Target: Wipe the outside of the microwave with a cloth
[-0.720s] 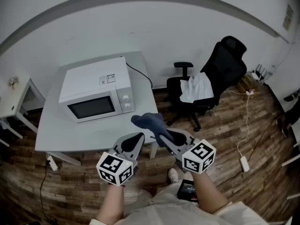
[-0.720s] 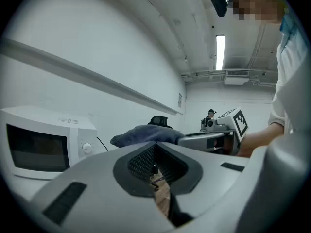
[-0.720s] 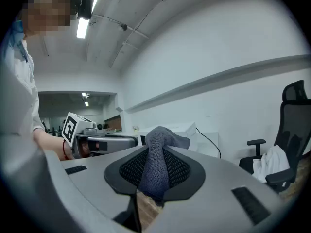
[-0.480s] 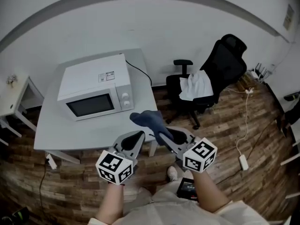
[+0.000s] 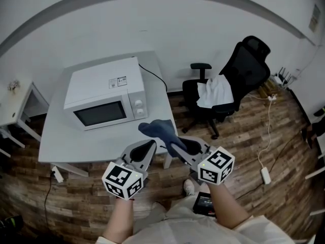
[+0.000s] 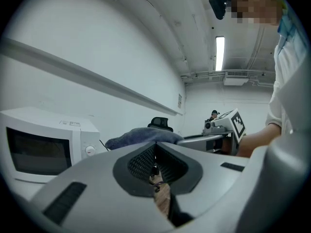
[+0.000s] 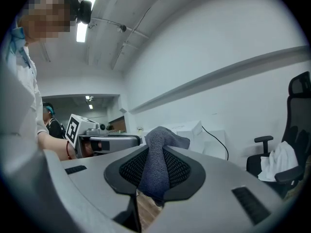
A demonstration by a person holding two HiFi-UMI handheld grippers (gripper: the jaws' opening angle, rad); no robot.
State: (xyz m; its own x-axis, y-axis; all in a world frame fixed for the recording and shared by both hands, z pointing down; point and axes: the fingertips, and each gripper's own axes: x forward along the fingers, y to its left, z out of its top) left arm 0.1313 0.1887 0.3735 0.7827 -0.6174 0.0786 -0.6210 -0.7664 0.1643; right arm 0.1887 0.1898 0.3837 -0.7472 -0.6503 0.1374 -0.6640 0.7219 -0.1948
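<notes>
The right gripper [image 5: 176, 149] is clamped on a dark blue cloth [image 5: 158, 129] that bunches up beyond its jaws; the left gripper [image 5: 146, 154] beside it is closed and empty; the white microwave [image 5: 104, 93] stands on the grey table [image 5: 96, 145], apart from the cloth.

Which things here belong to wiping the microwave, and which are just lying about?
Job: microwave; blue cloth, clamped in the right gripper.
Lying about: office chair with white fabric on it; white side table.
</notes>
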